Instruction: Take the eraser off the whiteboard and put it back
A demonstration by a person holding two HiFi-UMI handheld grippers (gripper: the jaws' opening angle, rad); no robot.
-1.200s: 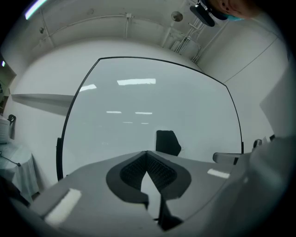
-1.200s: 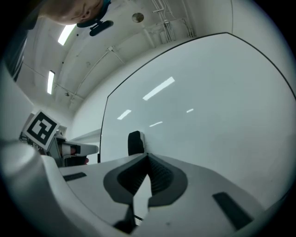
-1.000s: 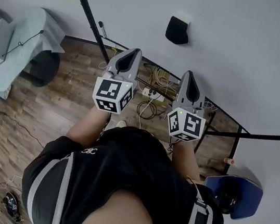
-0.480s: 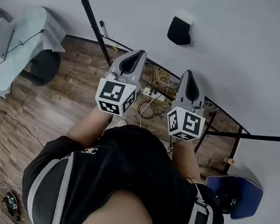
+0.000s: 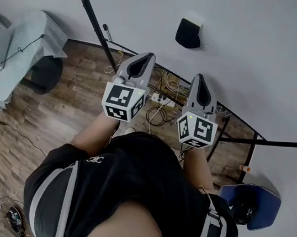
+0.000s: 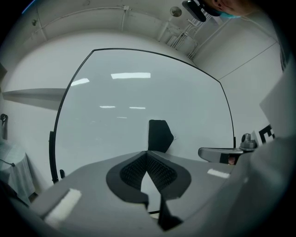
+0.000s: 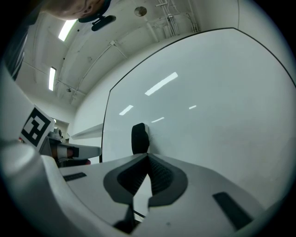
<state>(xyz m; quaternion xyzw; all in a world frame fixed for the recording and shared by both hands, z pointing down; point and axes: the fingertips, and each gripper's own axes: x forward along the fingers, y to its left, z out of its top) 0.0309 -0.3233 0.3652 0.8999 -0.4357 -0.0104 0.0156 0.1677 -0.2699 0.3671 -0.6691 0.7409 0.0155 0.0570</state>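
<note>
- Eraser [image 5: 188, 33] clings to the whiteboard [image 5: 257, 65], beyond both tips, untouched.
- Left hand-held gripper [image 5: 140, 59]: pressed together, empty.
- Right hand-held gripper [image 5: 199, 81]: pressed together, empty too.

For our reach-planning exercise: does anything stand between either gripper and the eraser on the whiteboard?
Nothing visible does. The eraser sits on the whiteboard ahead of the left gripper and right gripper, with only open air between. Both grippers' jaws are together and empty.
</note>
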